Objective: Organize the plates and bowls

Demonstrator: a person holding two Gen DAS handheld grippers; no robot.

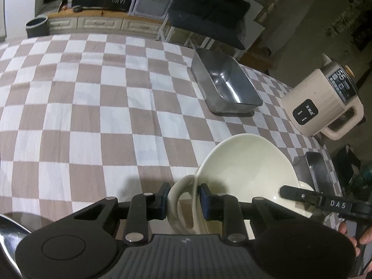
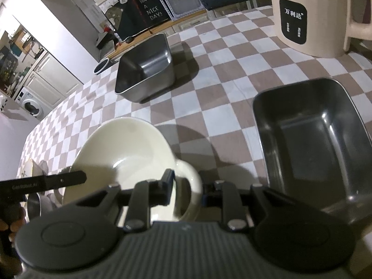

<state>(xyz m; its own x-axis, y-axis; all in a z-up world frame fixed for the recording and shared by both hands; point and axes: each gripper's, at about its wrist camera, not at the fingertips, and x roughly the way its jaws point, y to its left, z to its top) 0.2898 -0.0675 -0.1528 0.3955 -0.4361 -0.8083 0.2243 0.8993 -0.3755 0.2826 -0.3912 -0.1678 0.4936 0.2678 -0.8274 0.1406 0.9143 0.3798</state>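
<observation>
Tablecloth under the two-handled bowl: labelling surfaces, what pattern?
Brown-and-white checkered tablecloth, clearest in the left wrist view.

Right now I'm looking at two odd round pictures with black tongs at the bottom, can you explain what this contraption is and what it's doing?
No robot here: a person holds a two-finger tool in each hand, each with a wide-angle camera looking along its fingers. One picture comes from the left hand-held gripper, the other from the right hand-held gripper.

Both are closed on the same cream two-handled bowl, one on each loop handle, over a table with a checked tablecloth.

Also on the table: two empty steel trays, one far and one near, and a beige electric kettle. A little more crockery shows at the picture edges, too cut off to name.
</observation>
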